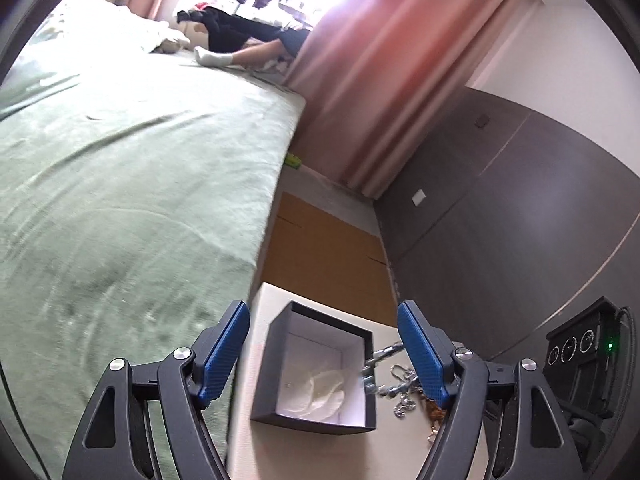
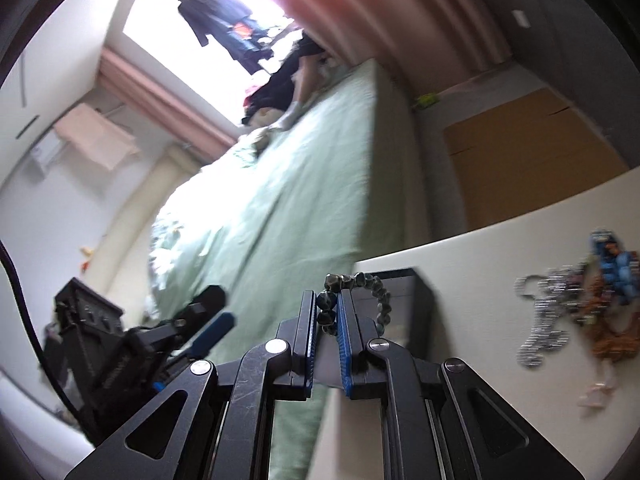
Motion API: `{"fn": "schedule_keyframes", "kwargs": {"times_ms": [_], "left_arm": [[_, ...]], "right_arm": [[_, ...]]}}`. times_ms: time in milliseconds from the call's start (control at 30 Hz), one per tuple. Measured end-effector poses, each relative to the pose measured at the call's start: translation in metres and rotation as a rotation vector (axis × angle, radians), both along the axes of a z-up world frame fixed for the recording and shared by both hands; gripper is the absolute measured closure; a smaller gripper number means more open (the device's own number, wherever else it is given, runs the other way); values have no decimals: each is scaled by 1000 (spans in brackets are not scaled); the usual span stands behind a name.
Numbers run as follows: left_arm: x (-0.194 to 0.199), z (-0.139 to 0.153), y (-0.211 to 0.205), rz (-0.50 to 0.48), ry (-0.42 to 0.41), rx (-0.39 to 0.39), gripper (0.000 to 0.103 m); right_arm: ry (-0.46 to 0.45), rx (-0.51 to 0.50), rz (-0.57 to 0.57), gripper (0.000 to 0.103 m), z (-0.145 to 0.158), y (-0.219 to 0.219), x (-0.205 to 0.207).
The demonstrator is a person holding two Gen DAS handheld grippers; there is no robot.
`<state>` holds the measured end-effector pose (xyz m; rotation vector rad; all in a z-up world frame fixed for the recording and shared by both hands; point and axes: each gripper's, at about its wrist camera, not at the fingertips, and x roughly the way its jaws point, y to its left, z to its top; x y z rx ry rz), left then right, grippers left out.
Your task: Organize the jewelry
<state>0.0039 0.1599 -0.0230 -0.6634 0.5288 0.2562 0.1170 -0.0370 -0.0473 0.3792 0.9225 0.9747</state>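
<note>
An open dark box (image 1: 320, 376) with a white lining stands on the cream table (image 1: 260, 452); a pale pearl-like piece (image 1: 324, 390) lies inside. My left gripper (image 1: 324, 320) is open above the box and holds nothing. My right gripper (image 2: 329, 300) is shut on a dark beaded bracelet (image 2: 360, 284), held in the air near the box (image 2: 412, 300). A pile of silver chains (image 1: 400, 388) lies right of the box; it also shows blurred in the right wrist view (image 2: 544, 320) beside orange and blue pieces (image 2: 612, 264).
A bed with a green sheet (image 1: 120, 180) runs along the left of the table. A brown cardboard box (image 1: 320, 248) lies on the floor beyond it. Pink curtains (image 1: 380, 80) and grey cabinet doors (image 1: 500, 220) stand behind. The left gripper's body (image 2: 120, 352) shows in the right wrist view.
</note>
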Motion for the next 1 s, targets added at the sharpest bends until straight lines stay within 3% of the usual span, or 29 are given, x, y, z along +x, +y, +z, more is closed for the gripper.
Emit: {"fn": "schedule_keyframes", "kwargs": {"times_ms": [100, 167, 200, 700, 1000], "left_arm": [[0, -4, 2, -8, 15, -4, 26], [3, -6, 0, -22, 21, -9, 26], [4, -6, -1, -28, 23, -10, 26], [37, -11, -66, -180, 75, 90, 26], [62, -22, -115, -271, 109, 179, 26]], "right_arm": [[6, -86, 3, 83, -6, 11, -2], [18, -141, -10, 39, -10, 10, 1], [17, -153, -27, 36, -11, 4, 1], [26, -261, -198, 31, 0, -95, 20], [100, -298, -256, 31, -12, -138, 31]]}}
